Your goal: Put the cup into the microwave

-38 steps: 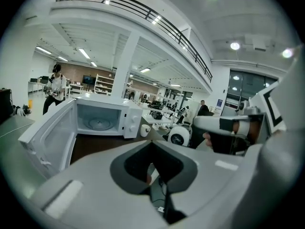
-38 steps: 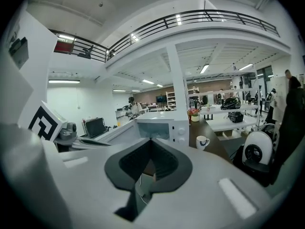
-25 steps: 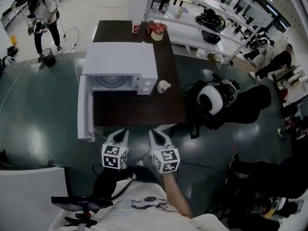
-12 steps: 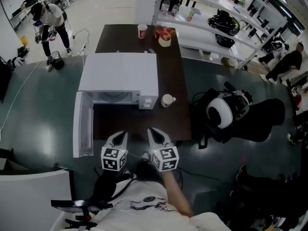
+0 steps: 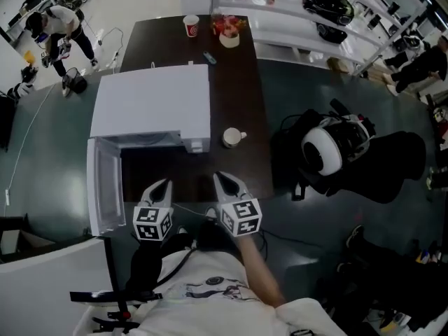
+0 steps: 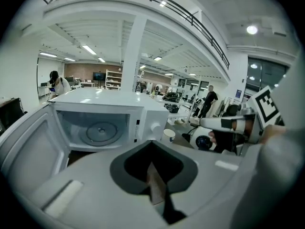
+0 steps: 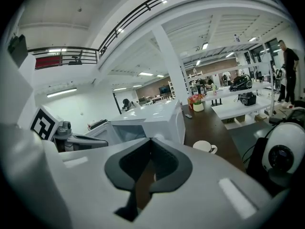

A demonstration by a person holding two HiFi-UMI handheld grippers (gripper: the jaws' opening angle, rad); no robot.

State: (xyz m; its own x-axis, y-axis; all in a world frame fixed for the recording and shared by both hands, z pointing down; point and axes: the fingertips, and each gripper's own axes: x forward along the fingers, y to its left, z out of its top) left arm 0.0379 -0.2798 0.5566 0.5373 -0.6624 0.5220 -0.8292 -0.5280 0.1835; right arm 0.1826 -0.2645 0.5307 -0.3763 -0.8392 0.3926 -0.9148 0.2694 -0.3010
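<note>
The right gripper (image 7: 151,140) is clenched on nothing, its two jaws pressed tip to tip with only the dark table (image 5: 241,89) showing through the gap behind them, and the left gripper (image 6: 152,141) looks the same in its own view, closed and empty. Both hang side by side at the near edge of the table, angled a little downward. The cup (image 5: 232,137), white with its handle turned to the right in the head view, stands upright on the table just beside the microwave's front right corner, ahead of the right gripper and apart from it. The microwave (image 5: 154,100) has its door (image 5: 101,184) swung wide to the left, and the left gripper view looks into a bare cavity with the glass turntable (image 6: 99,130) lying flat. The step in hand reads as the reach for the cup, with nothing of the task done yet. To do it well, the right gripper, the nearer one, should part its jaws before it arrives, come in low and level, and close across the cup's body or rim on the side away from the handle, squarely enough that the cup does not tip or skid toward the table edge. The left gripper is best kept clear of the doorway, so that the carry across to the turntable has open room
</note>
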